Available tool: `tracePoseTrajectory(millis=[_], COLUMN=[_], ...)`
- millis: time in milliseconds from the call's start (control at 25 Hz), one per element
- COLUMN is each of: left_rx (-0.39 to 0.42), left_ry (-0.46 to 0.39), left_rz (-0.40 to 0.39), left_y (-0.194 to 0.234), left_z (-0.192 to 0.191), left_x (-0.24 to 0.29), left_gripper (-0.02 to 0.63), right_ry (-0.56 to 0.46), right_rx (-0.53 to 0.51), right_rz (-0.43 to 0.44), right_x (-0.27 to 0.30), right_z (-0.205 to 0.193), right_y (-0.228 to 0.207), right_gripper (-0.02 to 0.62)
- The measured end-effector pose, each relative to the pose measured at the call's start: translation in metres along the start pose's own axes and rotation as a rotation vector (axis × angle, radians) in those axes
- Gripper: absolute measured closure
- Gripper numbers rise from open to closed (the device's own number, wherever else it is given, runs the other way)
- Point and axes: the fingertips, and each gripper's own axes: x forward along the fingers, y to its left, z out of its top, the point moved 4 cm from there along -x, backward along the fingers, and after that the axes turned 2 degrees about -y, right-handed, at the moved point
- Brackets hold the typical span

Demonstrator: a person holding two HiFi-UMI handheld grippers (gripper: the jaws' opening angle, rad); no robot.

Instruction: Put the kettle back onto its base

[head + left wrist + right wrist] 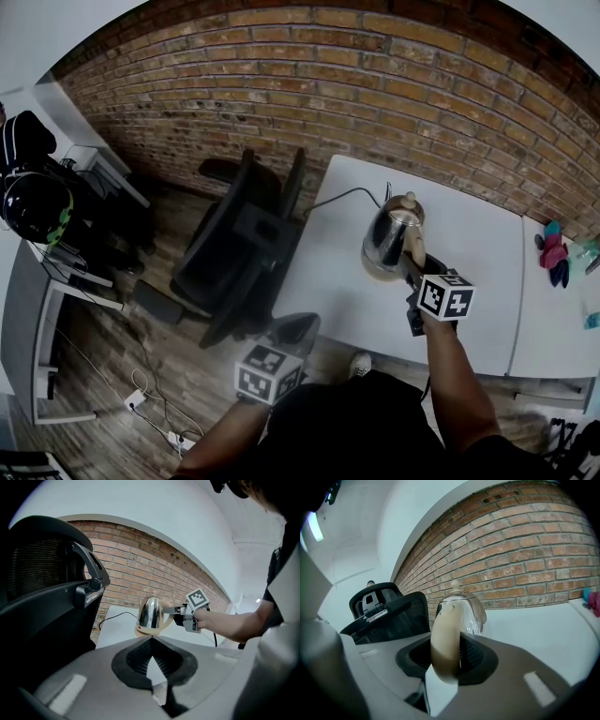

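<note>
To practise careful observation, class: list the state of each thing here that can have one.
Shiny steel kettle with cream handle: upright, lid on, gripped by handle.
Right gripper: tongs shut on kettle handle.
Left gripper: tongs shut, empty.
Black office chair: unoccupied.

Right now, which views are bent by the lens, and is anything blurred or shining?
Head view: strong fisheye; the brick wall curves like an arch. Left gripper view: the kettle is sharp, and its metal shines with reflections. Right gripper view: the wall bows too; the kettle's handle, between the jaws, is very close and blurred.
</note>
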Motion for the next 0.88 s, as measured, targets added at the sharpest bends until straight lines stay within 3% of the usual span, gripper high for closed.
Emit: tracePoseTrajectory(millis=[880], left_rx=[0.020], left_ry=[0.003], left_rz=[-0.018], left_y=[-0.005], left_z=[0.003], left_x=[0.001], left_gripper=[0.606], right_ry=[0.082], right_rx=[-0.057], right_rz=[-0.040], right_x=[-0.009], right_z=[-0.029], right_y=[-0.011], right_gripper=[0.462])
